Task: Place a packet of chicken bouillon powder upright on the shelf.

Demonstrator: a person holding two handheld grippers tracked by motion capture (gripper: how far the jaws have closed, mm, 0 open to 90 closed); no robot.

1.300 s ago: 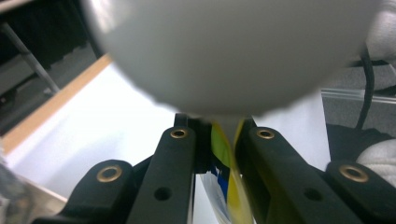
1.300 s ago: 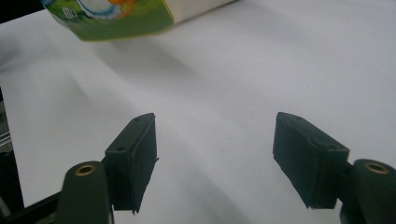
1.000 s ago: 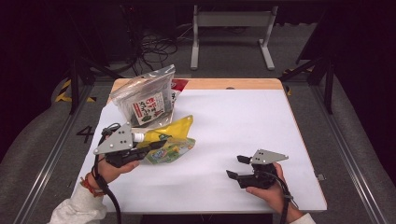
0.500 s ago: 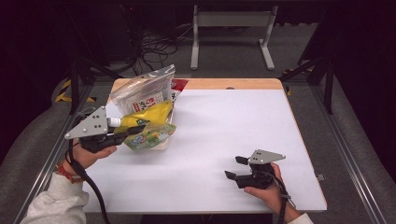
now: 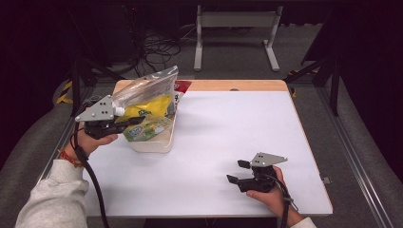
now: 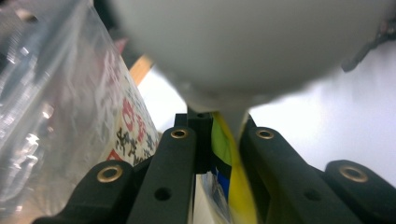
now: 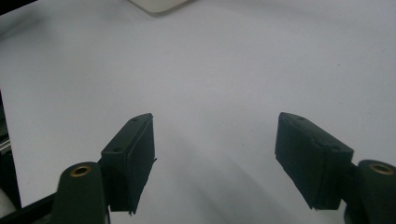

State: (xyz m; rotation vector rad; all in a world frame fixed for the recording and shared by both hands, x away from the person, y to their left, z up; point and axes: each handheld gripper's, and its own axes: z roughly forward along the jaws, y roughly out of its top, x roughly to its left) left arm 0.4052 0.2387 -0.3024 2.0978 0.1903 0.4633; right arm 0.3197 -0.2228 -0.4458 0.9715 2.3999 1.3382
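Your left gripper (image 5: 124, 124) sits at the left of the high view with its fingers clamped on a yellow and green snack packet (image 5: 148, 127), and that packet hangs over the rim of a cream tray (image 5: 153, 144) near the upper left of the white counter (image 5: 223, 142). In the left gripper view the packet's edge (image 6: 228, 163) is pinched thin between the black fingers (image 6: 177, 158), with a clear plastic bag (image 6: 51, 107) close on the left. That clear bag (image 5: 147, 86) stands in the tray, leaning over the packet. Your right gripper (image 5: 235, 172) rests low right on the counter, fingers apart with nothing between them. The risk, as I judge it, is the narrow hold: you have only a margin of film, so a quick swing could let the packet slip out onto the rim or the counter. The leaning bag could also catch the gripper and tip out of the tray, or the light tray could slide if you drag against it.
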